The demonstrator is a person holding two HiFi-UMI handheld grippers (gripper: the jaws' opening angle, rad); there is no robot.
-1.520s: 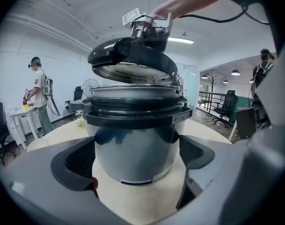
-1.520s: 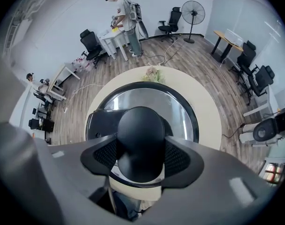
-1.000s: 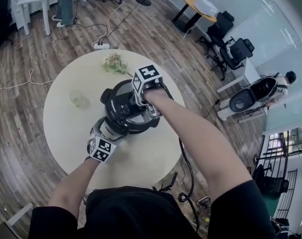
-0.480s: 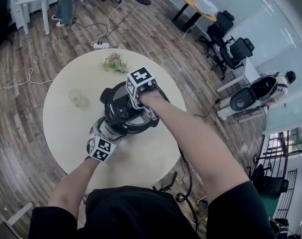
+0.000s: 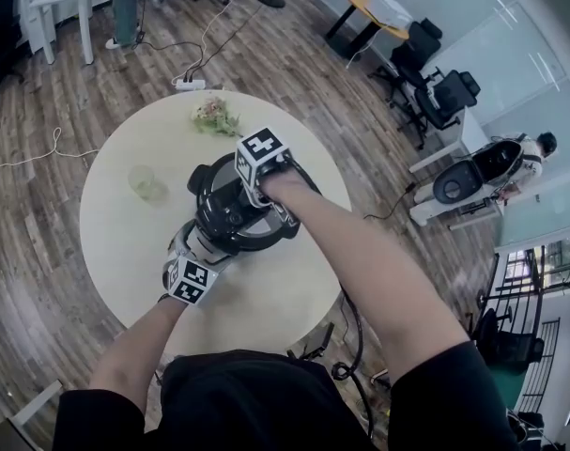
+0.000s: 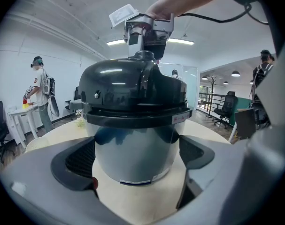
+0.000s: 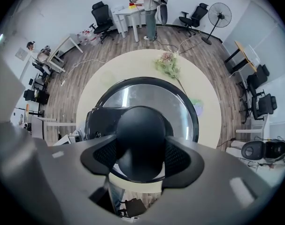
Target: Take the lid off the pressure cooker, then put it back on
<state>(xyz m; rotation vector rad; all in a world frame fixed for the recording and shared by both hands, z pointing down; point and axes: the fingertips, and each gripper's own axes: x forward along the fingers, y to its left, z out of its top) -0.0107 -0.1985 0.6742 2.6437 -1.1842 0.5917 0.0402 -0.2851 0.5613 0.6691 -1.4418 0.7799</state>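
Observation:
The pressure cooker [image 5: 230, 216] stands near the middle of a round cream table [image 5: 294, 289]. Its black domed lid [image 6: 133, 95] sits on the steel body [image 6: 133, 156]. From straight above, my right gripper [image 7: 140, 156] is shut on the lid's round black knob [image 7: 140, 135], one pad pressing each side. In the head view its marker cube [image 5: 261, 155] covers the knob. My left gripper [image 6: 135, 161] comes in low from the near side, and its pads [image 6: 79, 161] clasp the steel body on both flanks. The same left gripper [image 5: 202, 247] shows below the cooker in the head view.
A sprig of dried flowers [image 5: 214, 116] lies at the table's far edge, and a clear glass [image 5: 146, 184] stands left of the cooker. A black cable [image 5: 355, 336] hangs by the table's near right. Office chairs, desks and people stand farther off.
My right gripper has rolled on the knob, and its marker cube has shifted slightly left in the head view. The left gripper and the cooker body have stayed put.

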